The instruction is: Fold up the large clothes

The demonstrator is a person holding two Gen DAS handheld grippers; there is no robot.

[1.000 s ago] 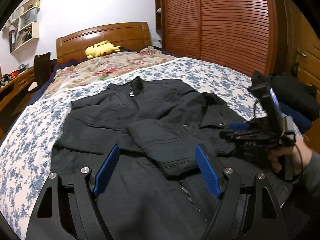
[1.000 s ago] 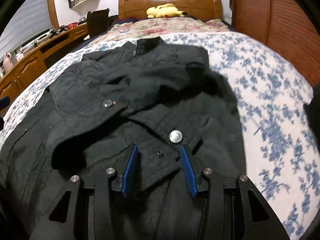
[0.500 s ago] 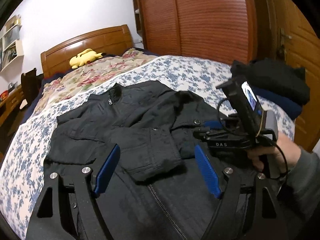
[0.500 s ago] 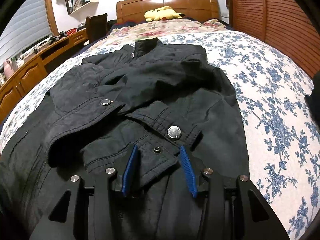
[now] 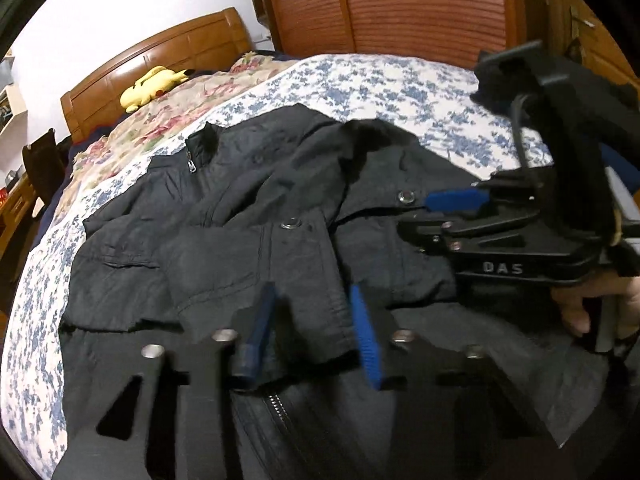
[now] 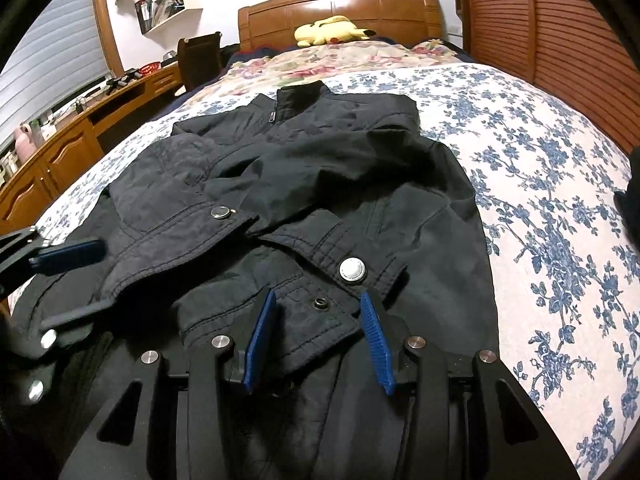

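A black jacket (image 5: pixel 256 208) lies front up on the bed, collar toward the headboard, both sleeves folded across its chest. It also shows in the right wrist view (image 6: pixel 320 184). My left gripper (image 5: pixel 312 300) is partly open, its blue pads either side of the left sleeve's cuff (image 5: pixel 304 280). My right gripper (image 6: pixel 316 304) is partly open around the right sleeve's cuff (image 6: pixel 296 312), below a silver snap button (image 6: pixel 353 270). The right gripper also shows in the left wrist view (image 5: pixel 456 200), and the left gripper's blue pad shows at the left of the right wrist view (image 6: pixel 68 254).
The bed has a blue floral sheet (image 6: pixel 540 184) and a flowered quilt (image 6: pixel 332 64) by the wooden headboard (image 6: pixel 340 4), with a yellow plush toy (image 6: pixel 328 28). A wooden desk (image 6: pixel 60 152) stands left; louvred wardrobe doors (image 5: pixel 420 4) stand right.
My left gripper has narrowed from wide open and moved forward onto the left sleeve's cuff, closer to the right gripper. The right gripper has stayed around its cuff.
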